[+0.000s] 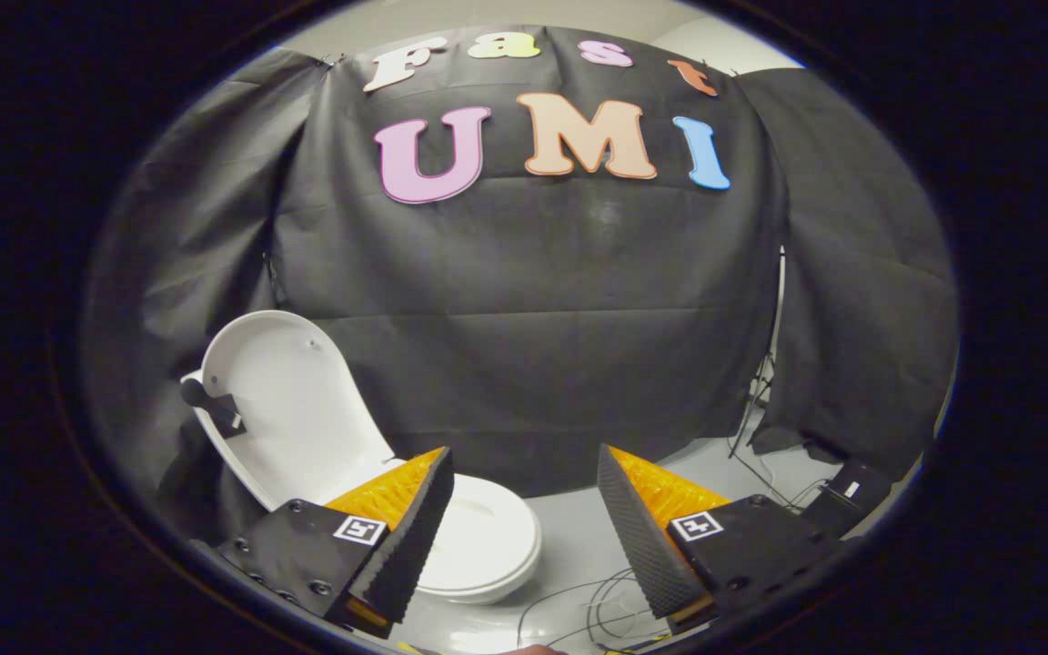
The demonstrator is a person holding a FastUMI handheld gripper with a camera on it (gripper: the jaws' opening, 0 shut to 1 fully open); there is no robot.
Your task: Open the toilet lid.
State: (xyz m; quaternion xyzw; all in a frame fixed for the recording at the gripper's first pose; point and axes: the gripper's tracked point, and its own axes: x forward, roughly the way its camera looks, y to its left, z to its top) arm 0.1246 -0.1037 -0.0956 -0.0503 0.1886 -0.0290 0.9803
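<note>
pale floor [579, 537], toilet [488, 546], loose cables [597, 605]

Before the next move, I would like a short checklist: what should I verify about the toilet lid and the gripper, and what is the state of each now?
1. Toilet lid raised: ok, it stands up, leaning back toward the black cloth.
2. Seat down on the bowl: ok.
3. Gripper open: ok, fingers spread, nothing between them.
4. Fingers off the lid: ok, a gap shows.
5. Cables on the floor below the fingers: not ok, snag risk.
6. Lid stable on its hinge: cannot tell.
</note>
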